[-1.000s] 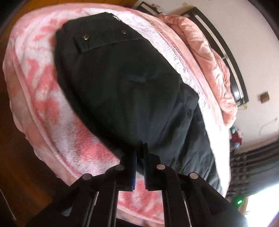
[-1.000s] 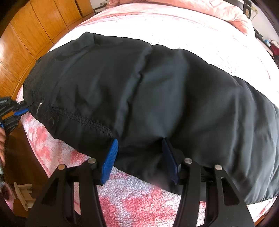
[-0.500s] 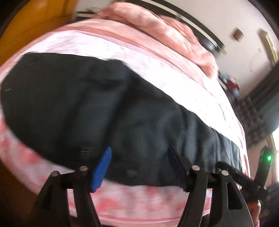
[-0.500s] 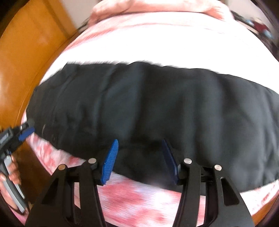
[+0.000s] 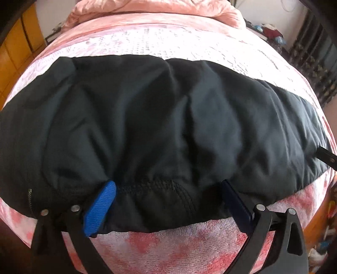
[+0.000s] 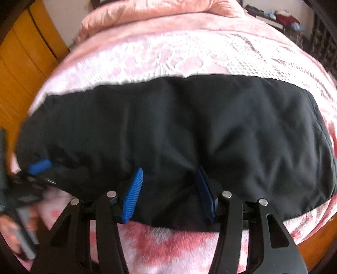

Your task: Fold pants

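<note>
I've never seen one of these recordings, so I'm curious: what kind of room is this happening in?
Most likely a home bedroom. Black pants lie spread on a bed with a pink patterned blanket, a bunched pink quilt sits at its far end, and orange wooden cupboard doors stand alongside.

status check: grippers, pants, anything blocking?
Left gripper jaws opening, wide over near edge of the black pants, no pinch seen. Right gripper open, holding nothing. Pants lie lengthwise across pink blanket. Nothing blocking.
</note>
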The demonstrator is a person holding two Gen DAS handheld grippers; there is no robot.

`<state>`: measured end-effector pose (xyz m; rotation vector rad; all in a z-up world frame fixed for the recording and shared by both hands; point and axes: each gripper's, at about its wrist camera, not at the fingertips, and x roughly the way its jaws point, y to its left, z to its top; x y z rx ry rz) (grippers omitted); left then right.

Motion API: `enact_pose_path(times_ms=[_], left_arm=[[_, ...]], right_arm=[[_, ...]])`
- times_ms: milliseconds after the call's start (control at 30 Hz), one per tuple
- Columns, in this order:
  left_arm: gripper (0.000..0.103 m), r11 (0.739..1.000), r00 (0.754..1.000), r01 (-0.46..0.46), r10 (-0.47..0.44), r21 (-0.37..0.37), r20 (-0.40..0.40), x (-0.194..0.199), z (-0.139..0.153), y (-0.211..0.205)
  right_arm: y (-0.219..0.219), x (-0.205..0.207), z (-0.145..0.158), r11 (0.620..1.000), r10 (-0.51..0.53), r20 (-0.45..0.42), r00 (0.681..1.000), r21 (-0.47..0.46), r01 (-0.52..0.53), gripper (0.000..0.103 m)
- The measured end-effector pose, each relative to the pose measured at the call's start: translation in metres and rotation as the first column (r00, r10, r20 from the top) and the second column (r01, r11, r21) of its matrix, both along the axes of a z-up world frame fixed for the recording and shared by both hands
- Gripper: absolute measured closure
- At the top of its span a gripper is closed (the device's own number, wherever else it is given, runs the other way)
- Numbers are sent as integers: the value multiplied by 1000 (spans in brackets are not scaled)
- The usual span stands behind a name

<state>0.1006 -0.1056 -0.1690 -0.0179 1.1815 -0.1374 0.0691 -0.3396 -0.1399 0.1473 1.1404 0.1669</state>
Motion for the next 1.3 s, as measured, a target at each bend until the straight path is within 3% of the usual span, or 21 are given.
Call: enact_pose_path(times_ms=[167,267,367,433,667,767,867,1067,1100,1200,1300], left_arm=[[4,997,998,-58,58,-43,17,-3,2,9],[4,998,998,-61,62,-30,32,-4,0,9],[4,999,998,-47,48,-5,41,-16,-2,14],[4,999,998,-46,46,-5,33,-7,-2,3],[4,995,998,-62,61,-80,-7,3,-2,11],[4,991,997,-73,72,-108,-8,3,-1,17],[4,992,997,-72,71,-108,-6,3,-3,19],[4,992,998,-66,67,-105,0,0,-5,19],[4,992,998,-68,68,-109,-3,-1,-4,23],[4,985,996,-87,86,-149,-18,-2,2,30],[4,972,993,-117,113,-205,-30,-1,14,43]], right_arm=[[-82,-25,16,980,-175,-1,985,99,174,50],[-147,-50,15,943,-305,-37,952,127,307,48],[-185,-66,10,911,-386,-54,921,133,389,45],[-206,-69,2,883,-420,-90,903,188,430,45],[-224,-54,-31,818,-460,-184,869,295,495,43],[-219,-47,-27,814,-458,-164,873,318,487,45],[-216,-42,-17,816,-449,-109,887,355,457,54],[-214,-26,-35,800,-460,-165,873,349,487,53],[-212,-25,-34,804,-459,-159,874,344,485,57],[-213,-25,-26,817,-445,-114,888,353,455,85],[-211,-24,-8,823,-422,-60,905,393,410,91]])
